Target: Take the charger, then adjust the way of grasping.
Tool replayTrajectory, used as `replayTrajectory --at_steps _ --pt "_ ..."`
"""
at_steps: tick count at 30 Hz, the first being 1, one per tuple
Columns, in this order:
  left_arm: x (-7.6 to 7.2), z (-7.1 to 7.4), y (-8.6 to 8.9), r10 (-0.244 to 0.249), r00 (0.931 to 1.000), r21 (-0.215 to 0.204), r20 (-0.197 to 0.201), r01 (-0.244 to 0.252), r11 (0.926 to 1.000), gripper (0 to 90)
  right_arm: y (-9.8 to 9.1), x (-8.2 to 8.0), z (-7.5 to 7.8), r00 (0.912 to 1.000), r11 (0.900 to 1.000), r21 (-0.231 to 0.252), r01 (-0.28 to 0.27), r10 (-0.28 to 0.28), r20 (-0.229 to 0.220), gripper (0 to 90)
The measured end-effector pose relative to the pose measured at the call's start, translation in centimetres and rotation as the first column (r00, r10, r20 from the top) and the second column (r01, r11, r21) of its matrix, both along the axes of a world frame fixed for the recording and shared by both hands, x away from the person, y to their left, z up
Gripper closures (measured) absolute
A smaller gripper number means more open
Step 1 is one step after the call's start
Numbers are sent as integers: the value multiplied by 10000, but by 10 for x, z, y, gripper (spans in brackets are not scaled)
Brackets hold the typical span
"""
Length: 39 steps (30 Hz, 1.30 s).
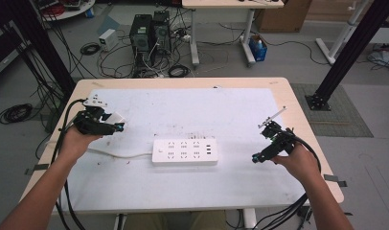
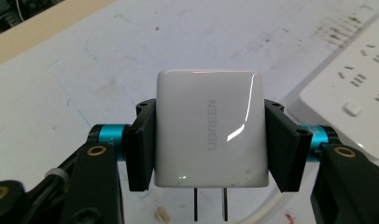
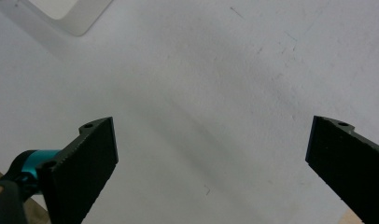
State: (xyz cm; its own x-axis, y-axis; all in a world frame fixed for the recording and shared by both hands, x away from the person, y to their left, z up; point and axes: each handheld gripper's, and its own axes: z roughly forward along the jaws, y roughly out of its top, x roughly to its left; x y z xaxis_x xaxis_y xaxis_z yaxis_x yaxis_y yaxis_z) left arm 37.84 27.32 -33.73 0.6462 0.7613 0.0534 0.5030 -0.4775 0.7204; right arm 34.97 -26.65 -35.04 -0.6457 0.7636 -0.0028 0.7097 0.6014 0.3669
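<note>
The left gripper (image 2: 210, 140) clamps a white charger (image 2: 210, 128) by its two side faces above the table's (image 1: 279, 91) left part, left of the power strip (image 1: 184, 152). In the left gripper view its two prongs point back toward the hand. The right gripper (image 3: 211, 163) hovers with jaws wide apart, nothing between them.

The only readable text is the brand name "UGREEN", in pale grey capitals on the glossy white face of the charger (image 2: 208, 128) in the left gripper view. The word runs lengthwise along the face, turned on its side in that view, with the two metal prongs pointing toward the bottom edge. The power strip (image 1: 184, 152) bears socket slots and a button but no lettering that can be made out, and the marks on the tabletop (image 1: 192, 108) are scuffs, not writing.
</note>
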Motion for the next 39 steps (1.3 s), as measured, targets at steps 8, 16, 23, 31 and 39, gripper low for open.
replayTrajectory --at_steps 8,16,23,31,39 --pt "-16 18 -16 -673 9973 10 298 673 9977 427 4 -1 6 9998 9997 219 107 -111 146 16" --pt "-28 24 -29 -1374 9895 25 445 1374 9905 427 8 -4 10 9994 9994 278 212 -220 284 16" --pt "-29 23 -39 -1691 9844 -5 477 1693 9856 427 9 -3 10 9990 9986 390 353 -364 274 16" --pt "-32 24 -52 -2063 9768 -119 577 2073 9782 427 14 -3 15 9986 9952 886 423 -450 282 17" --pt "-35 23 -64 -2445 9677 -237 611 2463 9689 427 20 -5 18 9981 9901 1290 547 -580 219 17"
